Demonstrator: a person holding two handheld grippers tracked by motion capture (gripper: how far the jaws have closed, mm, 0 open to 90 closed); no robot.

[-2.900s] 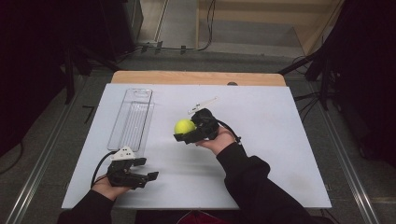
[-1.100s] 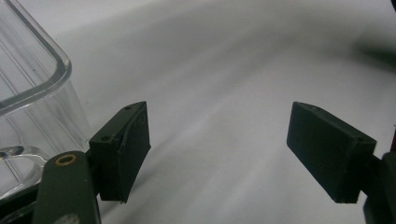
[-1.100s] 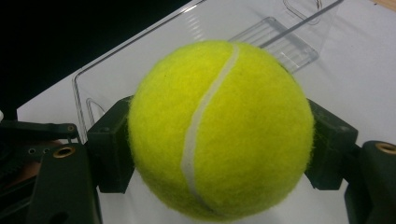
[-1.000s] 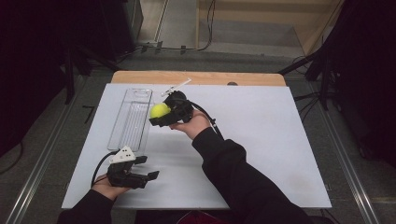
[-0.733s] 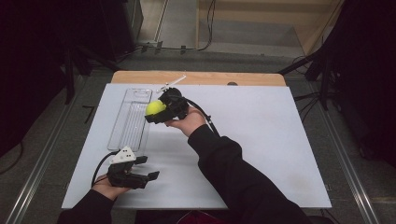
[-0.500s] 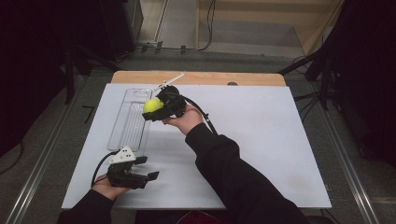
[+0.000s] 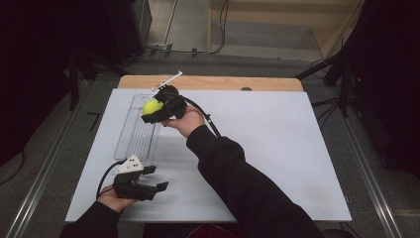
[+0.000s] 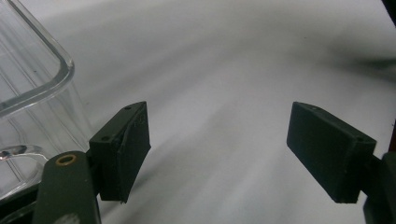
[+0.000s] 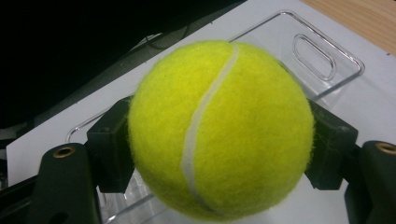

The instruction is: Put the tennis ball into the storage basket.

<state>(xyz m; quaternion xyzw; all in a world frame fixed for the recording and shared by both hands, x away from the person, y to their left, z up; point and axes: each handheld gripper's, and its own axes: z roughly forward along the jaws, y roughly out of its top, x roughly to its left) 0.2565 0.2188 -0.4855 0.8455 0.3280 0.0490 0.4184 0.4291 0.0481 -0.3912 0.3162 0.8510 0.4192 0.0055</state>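
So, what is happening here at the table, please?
A person works with a gripper in each hand. The right gripper holds a yellow tennis ball between its fingers, in the air above the far end of a clear plastic tray that lies on the white table. The left gripper rests near the table's front edge, beside the tray's near corner, open and holding nothing.
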